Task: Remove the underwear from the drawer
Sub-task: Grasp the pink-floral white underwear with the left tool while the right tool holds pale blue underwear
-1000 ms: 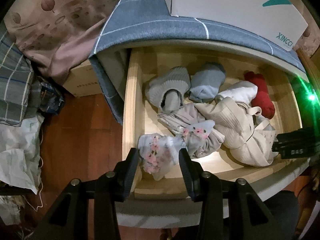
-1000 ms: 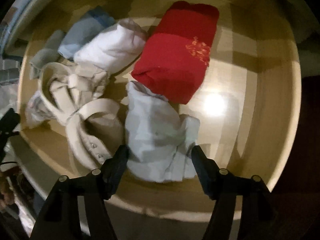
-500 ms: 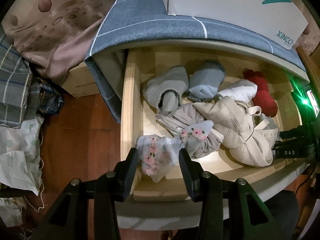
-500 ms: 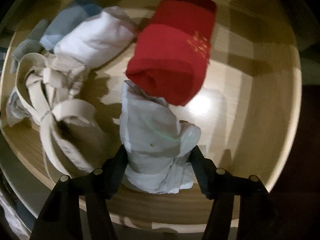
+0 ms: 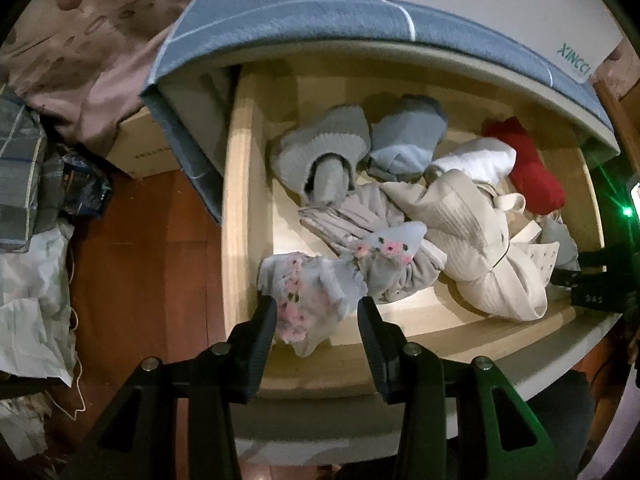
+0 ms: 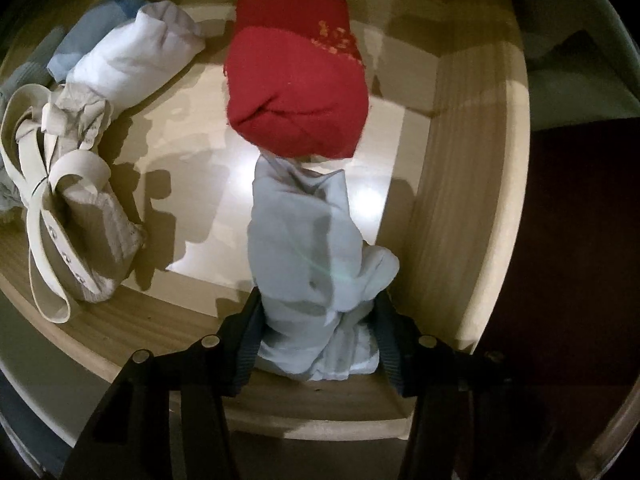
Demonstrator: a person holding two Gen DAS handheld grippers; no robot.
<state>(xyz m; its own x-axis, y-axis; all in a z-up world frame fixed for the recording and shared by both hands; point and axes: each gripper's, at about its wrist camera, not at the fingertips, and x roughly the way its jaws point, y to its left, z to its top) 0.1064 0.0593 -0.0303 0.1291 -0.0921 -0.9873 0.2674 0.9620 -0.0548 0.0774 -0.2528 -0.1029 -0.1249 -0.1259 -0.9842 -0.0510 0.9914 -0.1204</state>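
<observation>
The open wooden drawer (image 5: 240, 216) holds several folded garments. My left gripper (image 5: 316, 316) is shut on white underwear with pink flowers (image 5: 304, 296) at the drawer's front left corner. My right gripper (image 6: 318, 314) is shut on pale blue underwear (image 6: 308, 248), lifted at the drawer's front right. A red rolled garment (image 6: 296, 84) lies just behind it. A cream bra (image 5: 472, 240) lies mid-drawer; its straps show in the right wrist view (image 6: 56, 216). The right gripper's body shows at the right edge of the left wrist view (image 5: 592, 280).
Grey rolled pieces (image 5: 328, 152) and a white roll (image 5: 480, 160) lie at the drawer's back. A grey-blue cloth (image 5: 320, 24) and a white box (image 5: 500, 0) sit on top of the cabinet. Bedding and a cardboard box (image 5: 140, 148) stand left on the wood floor.
My right gripper closed on the pale blue underwear and lifted it toward the drawer's front. My left gripper pulled the floral underwear slightly up and back.
</observation>
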